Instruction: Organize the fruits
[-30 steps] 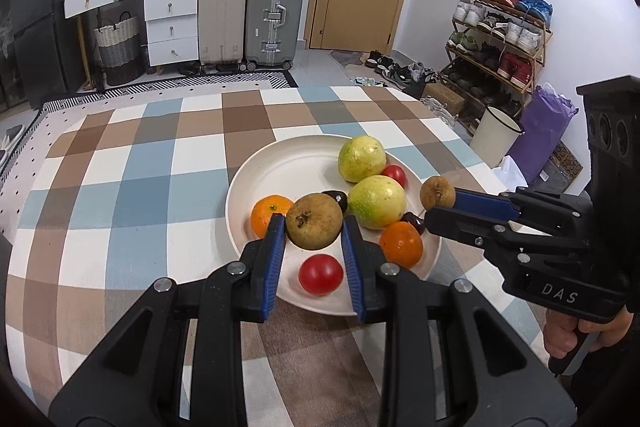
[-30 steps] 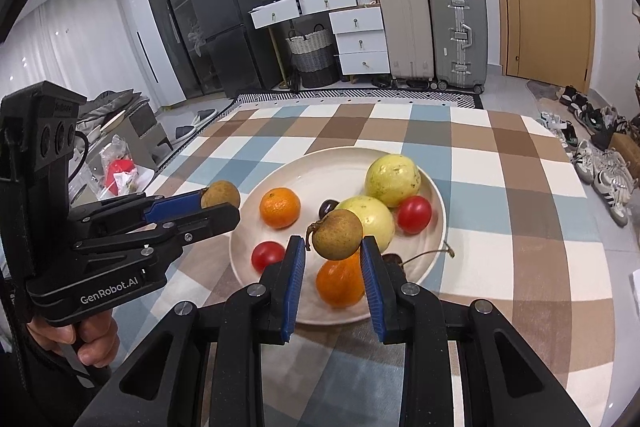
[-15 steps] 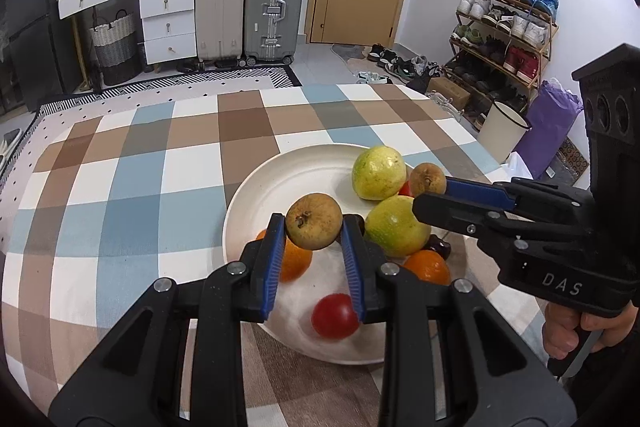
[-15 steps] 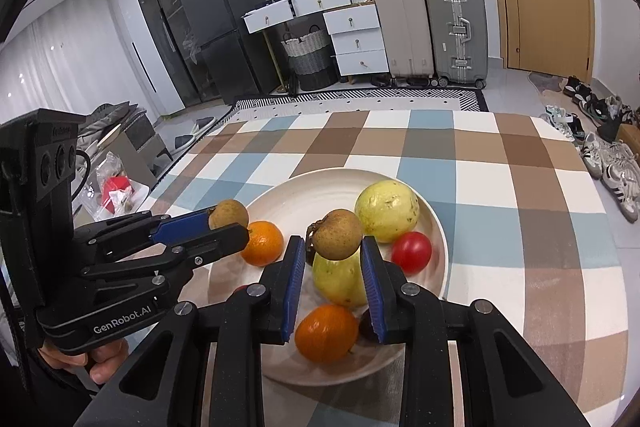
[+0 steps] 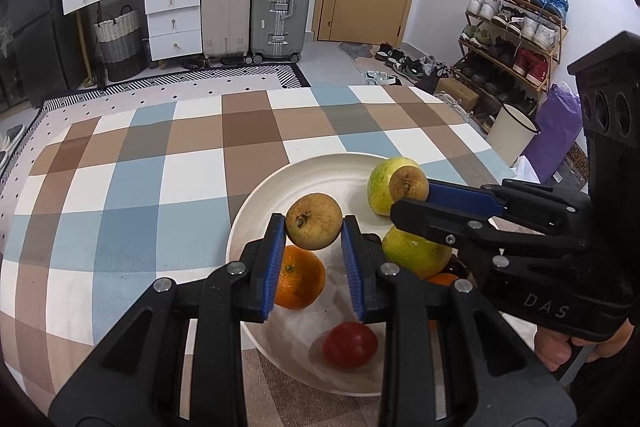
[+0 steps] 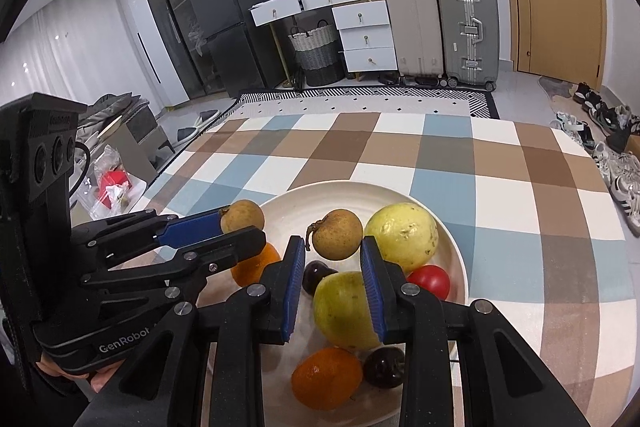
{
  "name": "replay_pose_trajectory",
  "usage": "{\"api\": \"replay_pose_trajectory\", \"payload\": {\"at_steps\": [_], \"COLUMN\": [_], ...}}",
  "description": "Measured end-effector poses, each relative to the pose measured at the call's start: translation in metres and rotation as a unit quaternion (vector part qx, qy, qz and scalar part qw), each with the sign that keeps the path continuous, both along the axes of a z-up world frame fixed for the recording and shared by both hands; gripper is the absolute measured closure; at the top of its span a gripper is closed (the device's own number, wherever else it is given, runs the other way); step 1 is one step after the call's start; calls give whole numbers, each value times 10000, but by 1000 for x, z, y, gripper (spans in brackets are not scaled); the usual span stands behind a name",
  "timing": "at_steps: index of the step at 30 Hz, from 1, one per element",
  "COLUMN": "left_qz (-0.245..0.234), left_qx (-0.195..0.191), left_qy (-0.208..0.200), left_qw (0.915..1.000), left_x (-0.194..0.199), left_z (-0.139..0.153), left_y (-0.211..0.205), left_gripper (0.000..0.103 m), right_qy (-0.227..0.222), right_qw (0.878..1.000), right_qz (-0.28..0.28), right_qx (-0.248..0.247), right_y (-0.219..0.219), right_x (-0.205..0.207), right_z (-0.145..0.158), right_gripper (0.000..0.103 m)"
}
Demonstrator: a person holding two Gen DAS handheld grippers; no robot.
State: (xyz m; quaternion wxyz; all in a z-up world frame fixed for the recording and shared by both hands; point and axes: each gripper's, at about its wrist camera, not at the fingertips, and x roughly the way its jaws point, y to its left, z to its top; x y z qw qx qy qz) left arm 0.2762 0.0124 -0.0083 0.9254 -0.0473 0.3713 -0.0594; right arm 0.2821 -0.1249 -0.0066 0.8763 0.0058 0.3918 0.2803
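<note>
Left-wrist view: the left tongs (image 5: 314,227), clenched on a round brown russet fruit (image 5: 314,221), have carried it further over the white round plate (image 5: 256,211) on the checked worktop (image 5: 132,179). The right tongs (image 6: 335,251), gripping a second brown fruit (image 6: 337,234), advanced alongside, so both seem headed past the plate.

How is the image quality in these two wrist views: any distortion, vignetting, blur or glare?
Left wrist view: strong fisheye bending, dark corners; the held brown fruit is sharp, the tomato slightly soft. Right wrist view: same bending and vignette; mild glare on the plate rim, fruit crisp.
</note>
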Motion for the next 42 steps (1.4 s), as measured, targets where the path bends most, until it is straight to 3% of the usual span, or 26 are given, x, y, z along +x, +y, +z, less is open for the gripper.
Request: {"api": "replay_pose_trajectory", "payload": {"at_steps": [10, 12, 14, 16, 20, 21, 25, 27, 36, 42], "left_qz": [45, 33, 59, 85, 196, 220, 340, 406, 482, 554], "left_qx": [148, 183, 249, 222, 132, 132, 248, 284, 330, 100], "left_qy": [-91, -89, -98, -94, -252, -283, -440, -487, -839, -991], "left_qw": [9998, 9998, 9996, 9997, 9994, 9993, 9981, 9976, 9948, 9935], "left_x": [-5, -8, -14, -21, -43, -48, -73, -84, -135, -159], "left_z": [3, 5, 8, 10, 17, 19, 28, 31, 34, 25], "left_y": [-4, -4, -4, -2, 3, 3, 3, 3, -1, 5], "left_gripper": [77, 76, 72, 55, 32, 22, 12, 0, 0, 0], "right_qy": [20, -9, -83, -128, -265, -286, -375, -377, -735, -993], "right_qw": [10000, 10000, 10000, 9999, 9994, 9992, 9985, 9981, 9959, 9935], "right_qz": [50, 38, -9, -45, -215, -259, -372, -374, -303, -311], "right_qx": [-53, -34, -3, 37, 83, 89, 152, 318, 436, 468], "right_y": [3, 0, -5, -10, -24, -26, -38, -46, -61, -67], "right_x": [2, -1, -6, -11, -27, -31, -48, -58, -104, -127], "right_z": [-1, 1, 4, 8, 18, 20, 27, 30, 30, 23], "right_gripper": [74, 68, 55, 49, 18, 15, 2, 1, 0, 0]}}
